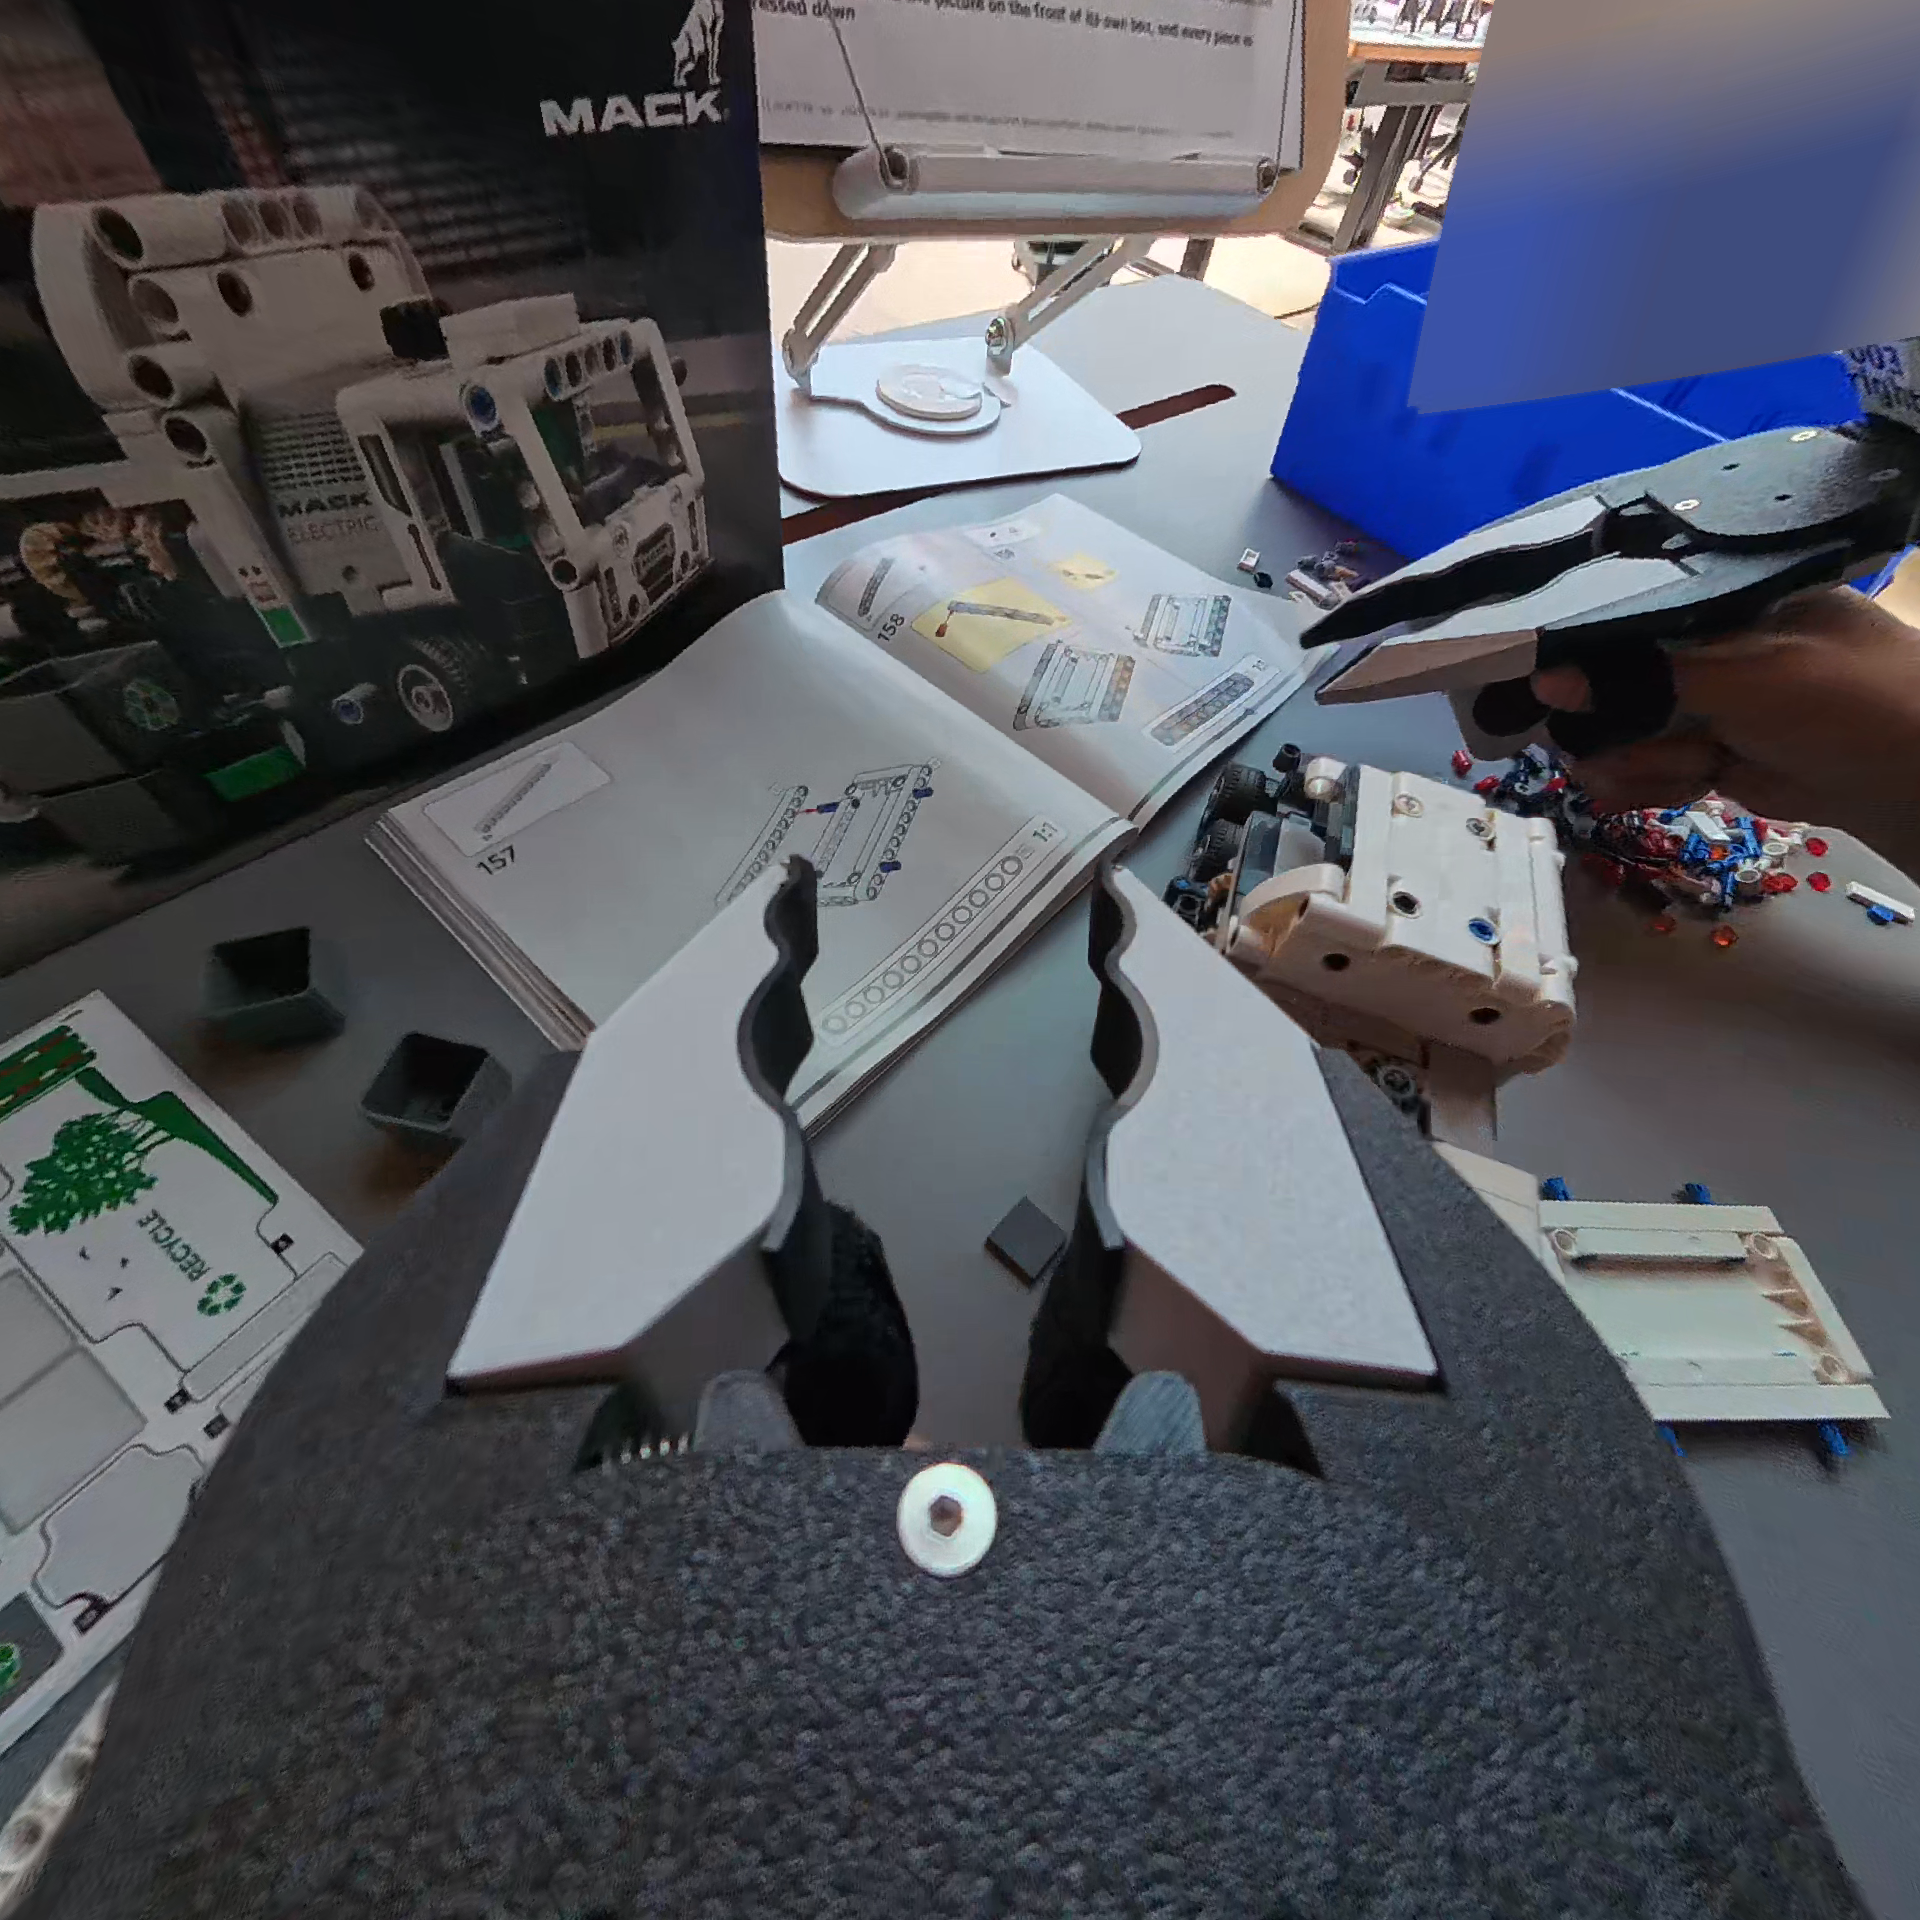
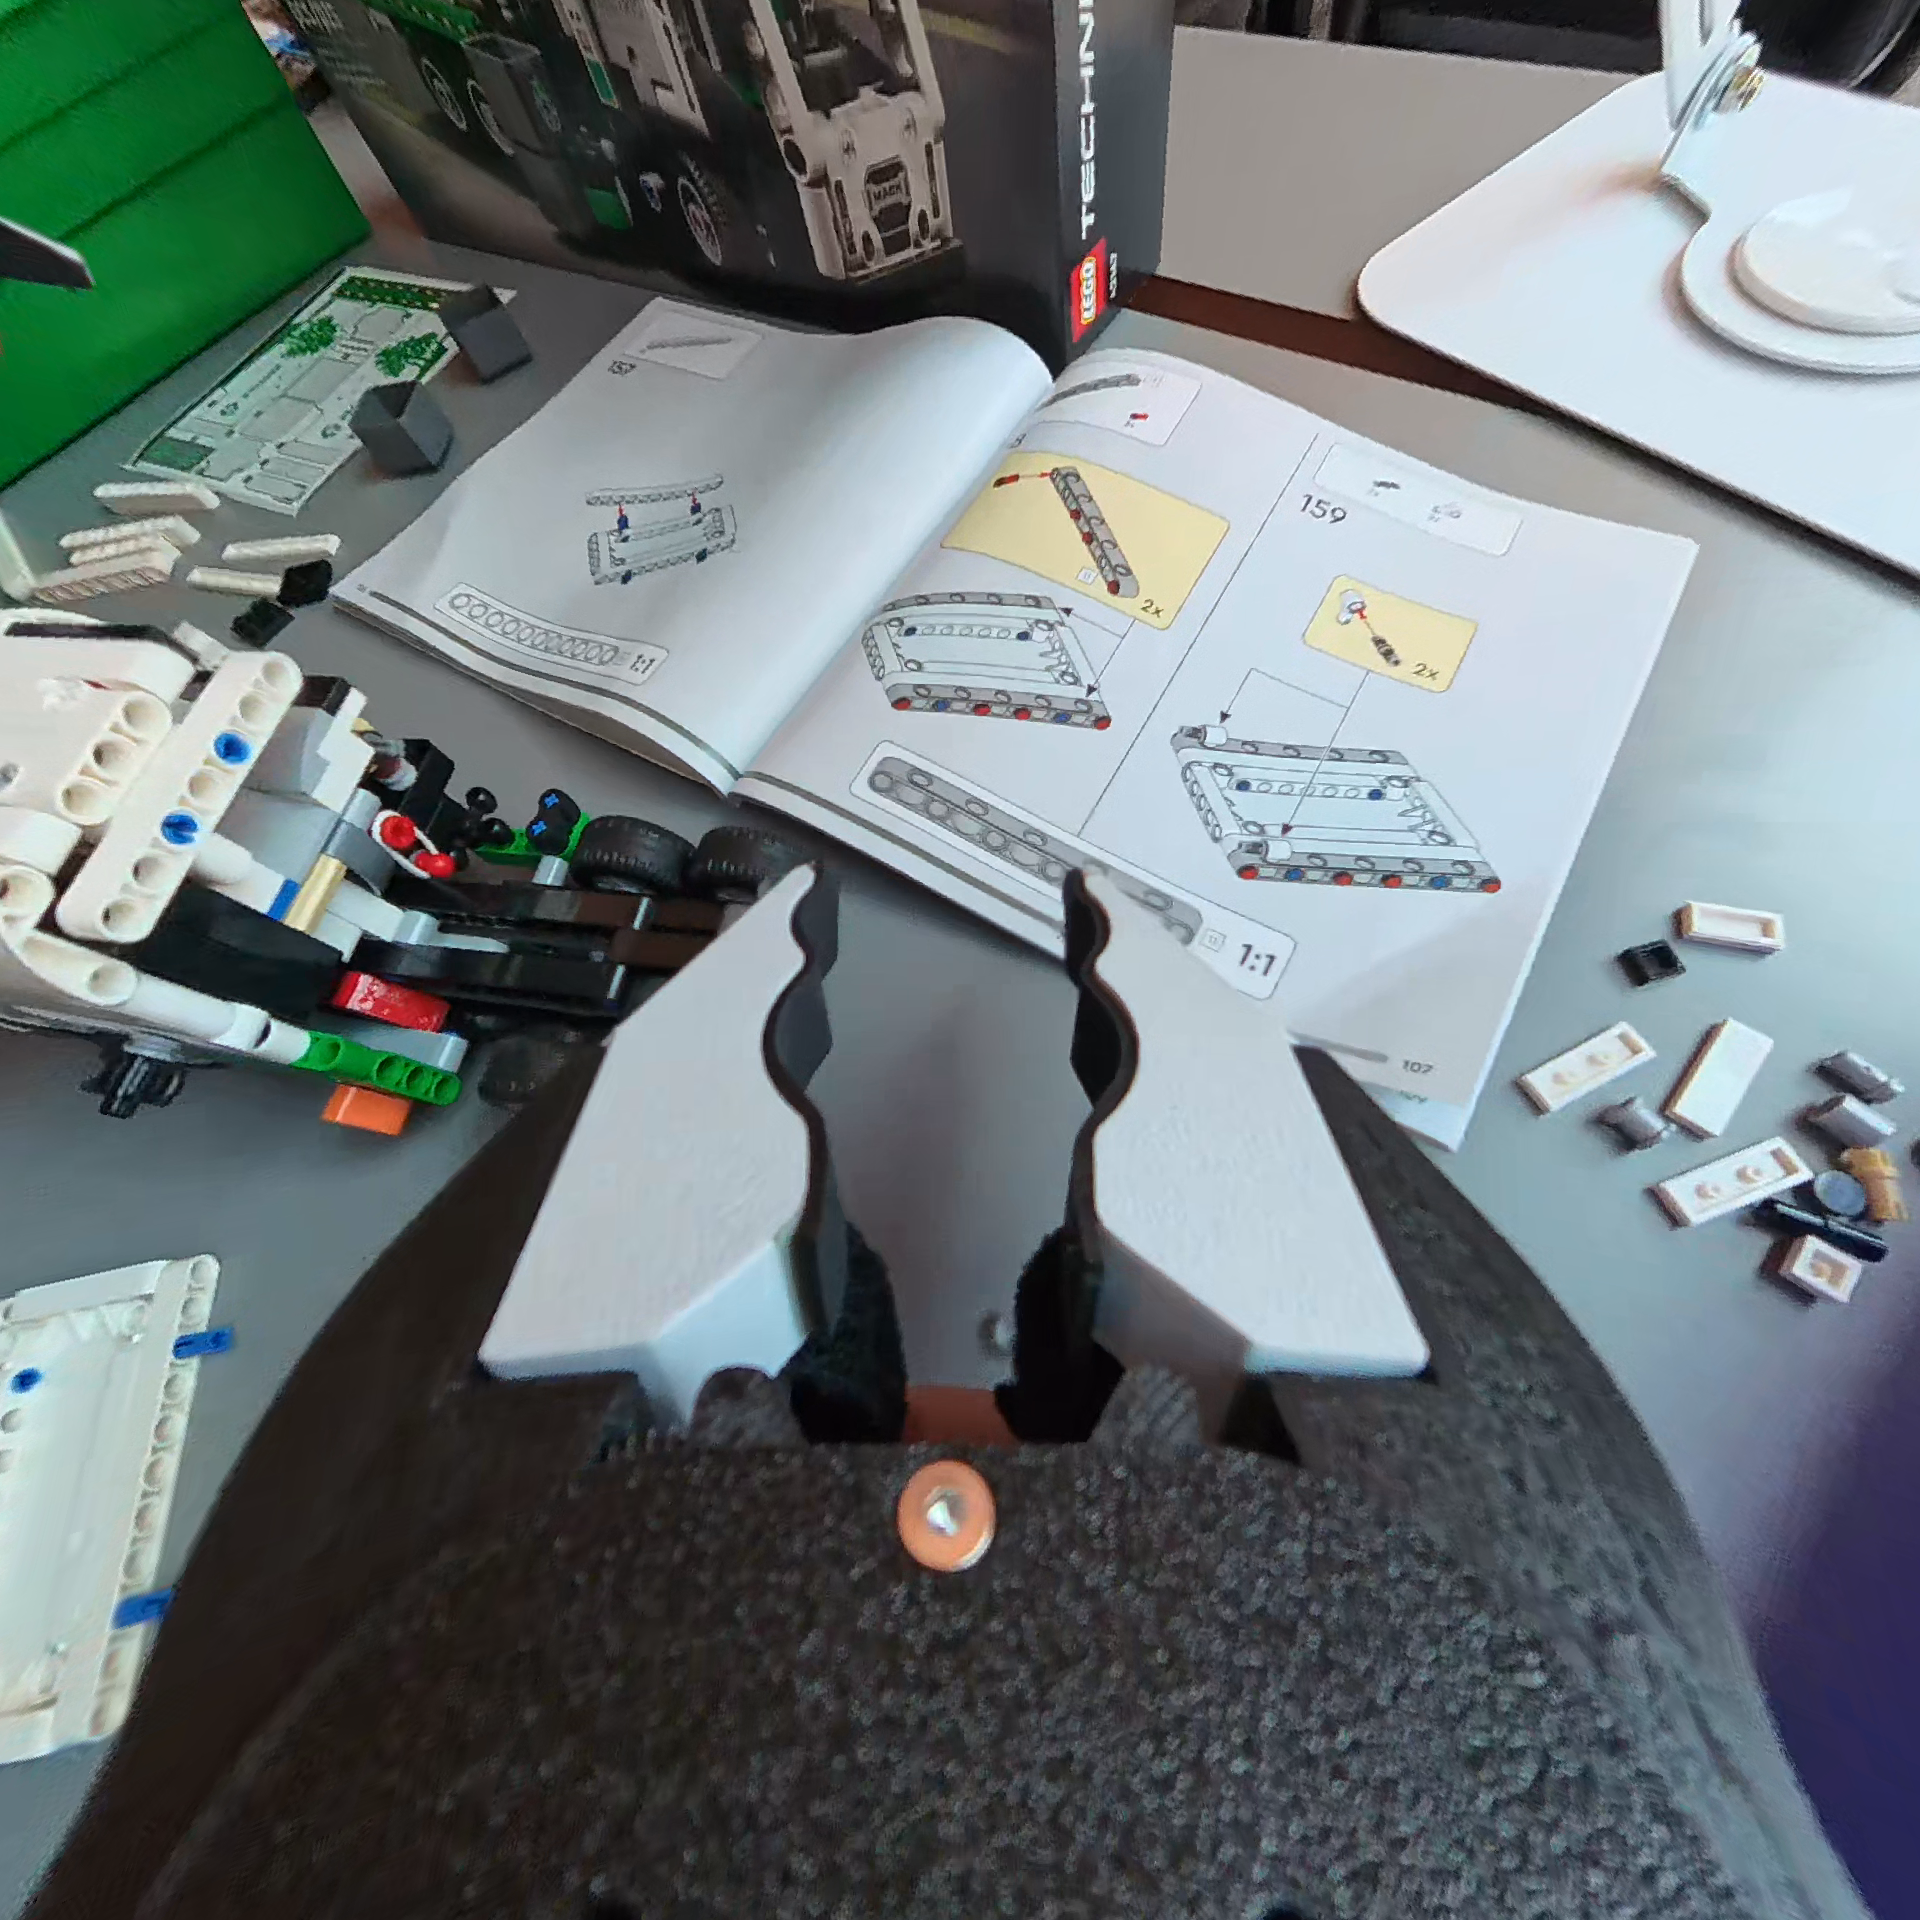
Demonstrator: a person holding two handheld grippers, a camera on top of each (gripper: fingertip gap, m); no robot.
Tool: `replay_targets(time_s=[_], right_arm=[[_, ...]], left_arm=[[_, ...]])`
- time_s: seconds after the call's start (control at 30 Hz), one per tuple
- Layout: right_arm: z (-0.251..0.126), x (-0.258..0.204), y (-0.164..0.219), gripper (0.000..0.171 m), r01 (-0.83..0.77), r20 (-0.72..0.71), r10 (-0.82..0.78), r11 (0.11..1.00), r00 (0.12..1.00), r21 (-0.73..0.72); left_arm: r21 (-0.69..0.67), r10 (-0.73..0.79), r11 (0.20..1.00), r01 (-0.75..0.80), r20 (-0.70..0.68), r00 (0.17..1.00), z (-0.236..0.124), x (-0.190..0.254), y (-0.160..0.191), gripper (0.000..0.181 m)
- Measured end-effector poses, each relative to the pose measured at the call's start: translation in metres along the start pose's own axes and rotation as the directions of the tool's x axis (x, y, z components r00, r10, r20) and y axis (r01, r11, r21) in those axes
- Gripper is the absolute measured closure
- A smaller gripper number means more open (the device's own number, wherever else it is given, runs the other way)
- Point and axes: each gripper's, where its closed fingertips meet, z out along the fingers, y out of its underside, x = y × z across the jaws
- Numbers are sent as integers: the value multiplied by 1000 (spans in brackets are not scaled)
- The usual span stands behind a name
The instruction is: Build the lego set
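The open instruction booklet (image 1: 810,790) lies on the grey table; it also shows in the right wrist view (image 2: 1039,644). The half-built white truck (image 1: 1403,914) lies on its side to the right of my left gripper (image 1: 951,883), which is open and empty above the booklet's near edge. A white frame panel (image 1: 1704,1309) with blue pins lies nearer, at the right. My right gripper (image 2: 945,883) is open and empty over the booklet's edge, with the truck (image 2: 208,862) at its left and the panel (image 2: 94,1475) at lower left. The right gripper (image 1: 1340,655) also appears in the left wrist view, held by a hand.
The set's box (image 1: 364,436) stands at the back left. A sticker sheet (image 1: 125,1247) and two dark grey bins (image 1: 270,982) lie left. A blue bin (image 1: 1507,436), a white stand (image 1: 956,416), a pile of small pins (image 1: 1704,842) and loose small parts (image 2: 1745,1132) surround the work area.
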Motion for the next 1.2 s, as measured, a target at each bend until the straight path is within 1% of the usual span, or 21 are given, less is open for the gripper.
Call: replay_targets(time_s=[0.03,0.1,0.23,0.3,0.4,0.67,1.2], right_arm=[[-2,3,0,128,12,-21,-12,1000,1000,2],[-5,9,-4,129,12,-51,-11,1000,999,19],[-6,9,-4,129,-56,-17,56,998,998,26],[-6,9,-2,129,-56,-13,56,998,998,25],[-6,8,0,130,-47,-12,48,999,999,24],[-11,11,-2,131,-48,-25,49,998,998,39],[-11,15,2,133,-28,-47,29,999,998,24]], left_arm=[[-5,-10,1000,10,-2,1000,0,-1,5,131],[-12,-27,1000,26,-5,1000,1,-4,12,131],[18,-98,995,98,-19,995,0,-9,13,132],[24,-111,993,112,-33,993,-1,-8,12,133],[10,-74,997,74,2,997,0,-10,15,133],[-13,-34,999,34,16,999,2,-9,20,137],[-22,-20,1000,21,41,999,0,-14,23,142]])
